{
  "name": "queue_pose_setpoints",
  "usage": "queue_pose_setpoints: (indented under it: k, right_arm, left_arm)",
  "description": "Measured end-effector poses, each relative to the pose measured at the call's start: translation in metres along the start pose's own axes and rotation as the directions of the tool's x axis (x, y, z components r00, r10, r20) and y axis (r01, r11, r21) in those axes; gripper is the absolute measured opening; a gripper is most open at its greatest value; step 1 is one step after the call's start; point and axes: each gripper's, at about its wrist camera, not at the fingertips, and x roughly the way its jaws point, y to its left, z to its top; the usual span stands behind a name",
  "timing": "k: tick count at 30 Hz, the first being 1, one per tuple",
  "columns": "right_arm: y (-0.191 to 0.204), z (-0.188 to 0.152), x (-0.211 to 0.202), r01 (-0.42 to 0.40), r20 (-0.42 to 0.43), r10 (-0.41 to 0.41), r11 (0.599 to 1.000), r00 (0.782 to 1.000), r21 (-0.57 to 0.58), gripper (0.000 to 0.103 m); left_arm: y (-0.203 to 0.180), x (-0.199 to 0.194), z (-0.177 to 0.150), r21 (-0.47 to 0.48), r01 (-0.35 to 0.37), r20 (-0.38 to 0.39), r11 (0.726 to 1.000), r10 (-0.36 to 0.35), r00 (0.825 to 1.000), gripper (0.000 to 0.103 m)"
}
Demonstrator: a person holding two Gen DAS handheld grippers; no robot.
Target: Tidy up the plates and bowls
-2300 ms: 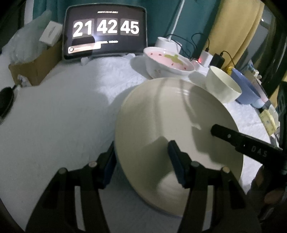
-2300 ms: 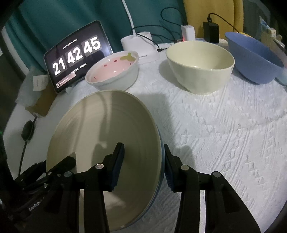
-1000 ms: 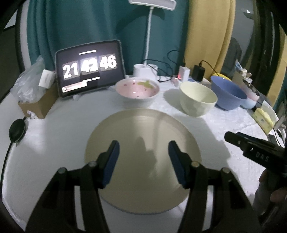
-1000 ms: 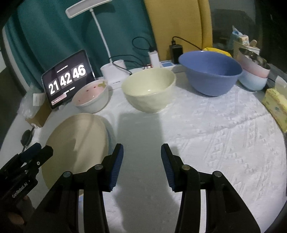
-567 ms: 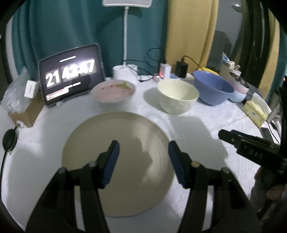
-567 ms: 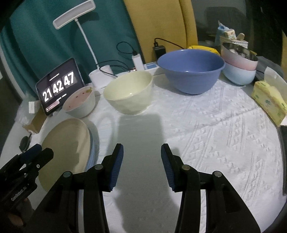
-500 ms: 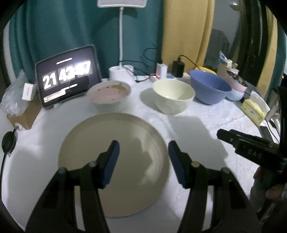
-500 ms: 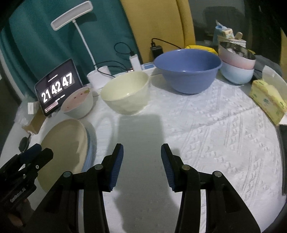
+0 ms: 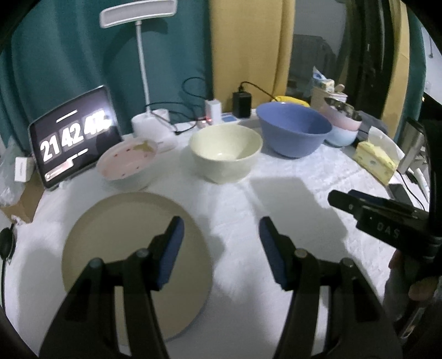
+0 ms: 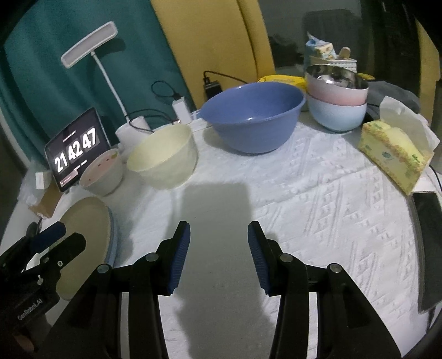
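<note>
Black tongs [image 10: 218, 248] (blue ribbed pads [image 10: 181, 252]), silver screws.

Dim room. Teal curtain [image 9: 55, 55] and yellow curtain [image 9: 248, 41] behind round table with white textured cloth [image 10: 317, 207]; white desk lamp [image 9: 138, 12] lit; tablet clock [image 9: 73, 135] glowing.

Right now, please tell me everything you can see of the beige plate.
The beige plate is round, wide and shallow, matte like glazed ceramic, and empty. It lies flat on the white tablecloth, in front of the pink bowl. A blue edge shows under its rim in the right wrist view. No tool touches it.
</note>
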Motion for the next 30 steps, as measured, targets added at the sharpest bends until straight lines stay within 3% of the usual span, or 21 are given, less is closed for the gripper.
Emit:
queue_pose_setpoints:
  k: [17, 30]
  right_arm:
    - [-0.045, 0.044, 0.001, 0.07, 0.067, -0.069, 0.997, 0.995, -0.019, 0.046]
    - [-0.071, 0.093, 0.031, 0.128, 0.096, -0.125, 0.992, 0.988, -0.022, 0.046]
  left_arm:
    - [-0.042, 0.032, 0.043, 0.028, 0.078, 0.048, 0.997, -0.079, 0.996, 0.058]
    - [-0.06, 0.06, 0.079, 0.039, 0.078, 0.17, 0.996, -0.084, 0.982, 0.058]
